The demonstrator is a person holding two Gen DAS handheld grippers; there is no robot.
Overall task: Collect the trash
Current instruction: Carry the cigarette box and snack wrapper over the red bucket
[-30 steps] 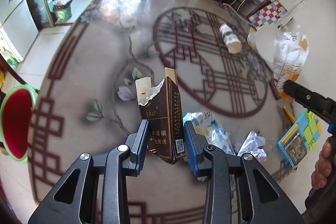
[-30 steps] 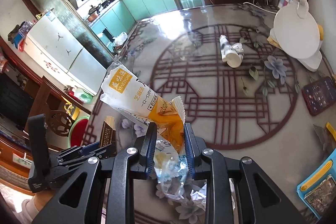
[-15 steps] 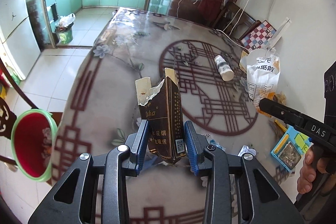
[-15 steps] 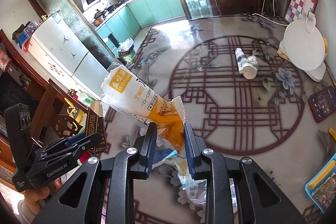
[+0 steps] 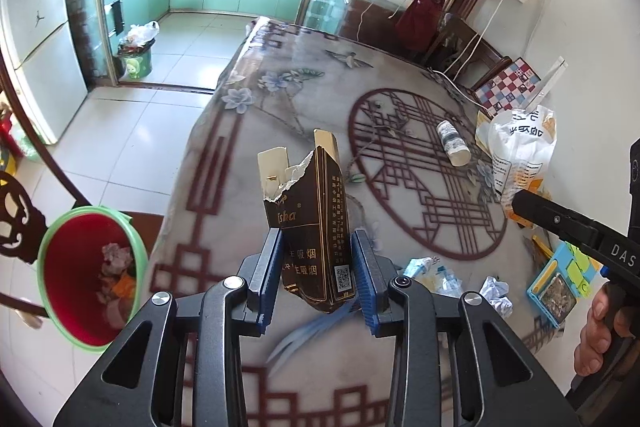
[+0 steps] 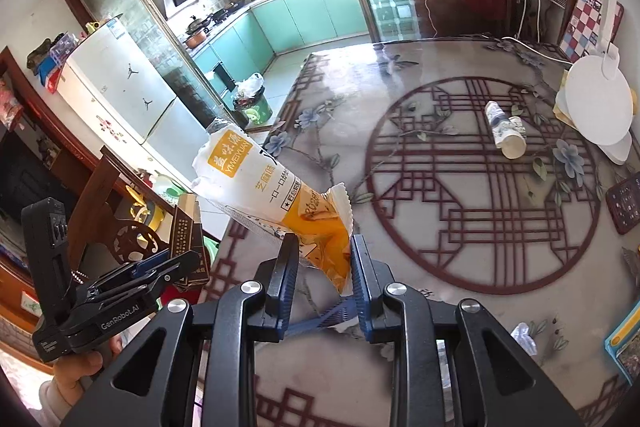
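My left gripper (image 5: 318, 273) is shut on a torn dark brown cigarette pack (image 5: 310, 223), held upright above the table's left edge. The red bin with a green rim (image 5: 90, 275) stands on the floor to the lower left, with trash inside. My right gripper (image 6: 324, 275) is shut on a white and orange snack wrapper (image 6: 276, 199), held above the table. In the right wrist view the left gripper (image 6: 176, 267) with the pack (image 6: 186, 239) is at the lower left. In the left wrist view the wrapper (image 5: 520, 151) shows at the right.
On the patterned table (image 5: 304, 115) lie a paper cup (image 5: 452, 143), plastic wrappers (image 5: 432, 273) and crumpled paper (image 5: 496, 297). A blue toy (image 5: 560, 283), a phone (image 6: 624, 203) and a white lamp base (image 6: 598, 111) sit at the right. A carved wooden chair (image 6: 128, 223) stands by the bin.
Both grippers have risen and moved back and left, away from the trash pile, keeping their loads. The red bin has come closer in the left wrist view.
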